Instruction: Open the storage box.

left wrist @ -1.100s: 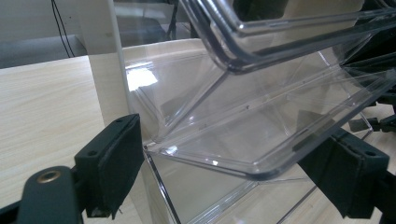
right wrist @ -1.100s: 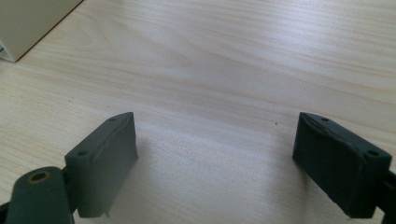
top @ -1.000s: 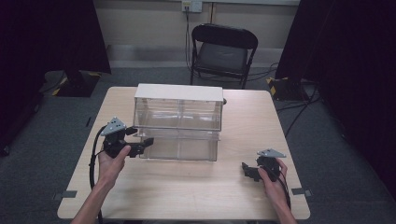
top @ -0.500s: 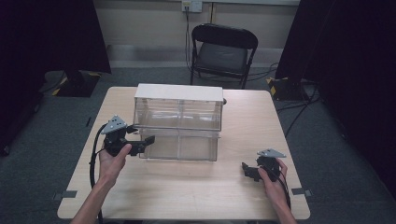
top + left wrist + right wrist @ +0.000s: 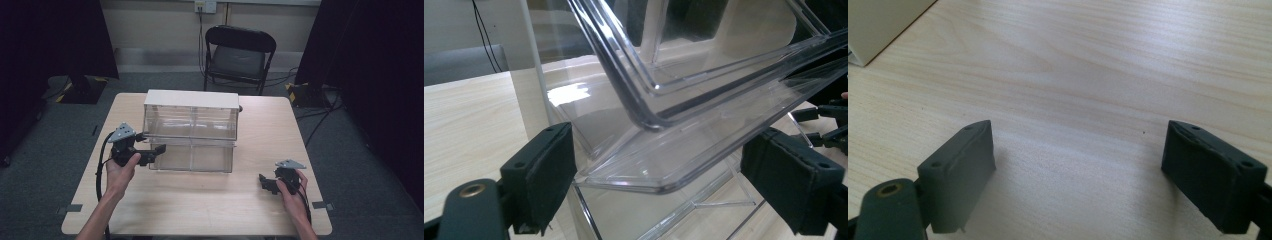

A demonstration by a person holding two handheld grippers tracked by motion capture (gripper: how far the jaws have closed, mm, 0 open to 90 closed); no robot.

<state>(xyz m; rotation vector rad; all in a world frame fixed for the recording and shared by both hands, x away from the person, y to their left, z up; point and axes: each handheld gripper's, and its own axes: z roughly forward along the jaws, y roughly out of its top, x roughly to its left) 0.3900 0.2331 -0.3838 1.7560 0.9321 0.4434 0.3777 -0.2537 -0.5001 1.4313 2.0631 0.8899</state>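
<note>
A clear plastic drawer unit point(image 5: 190, 135) with a white top stands in the middle of the wooden table point(image 5: 200, 205). My left gripper point(image 5: 152, 142) is at the unit's lower left front corner, held by a hand. In the left gripper view my left gripper point(image 5: 666, 177) is open, and the clear lip of a drawer point(image 5: 704, 140) runs tilted between its two black pads without either pad touching it. My right gripper point(image 5: 264, 183) rests low at the table's front right, apart from the unit. Its own view shows my right gripper point(image 5: 1093, 175) open over bare wood.
A black folding chair point(image 5: 239, 55) stands beyond the table's far edge. Dark curtains hang on both sides. A pale corner of the unit point(image 5: 878, 25) shows at the top left of the right gripper view. Bare wood lies in front of the unit.
</note>
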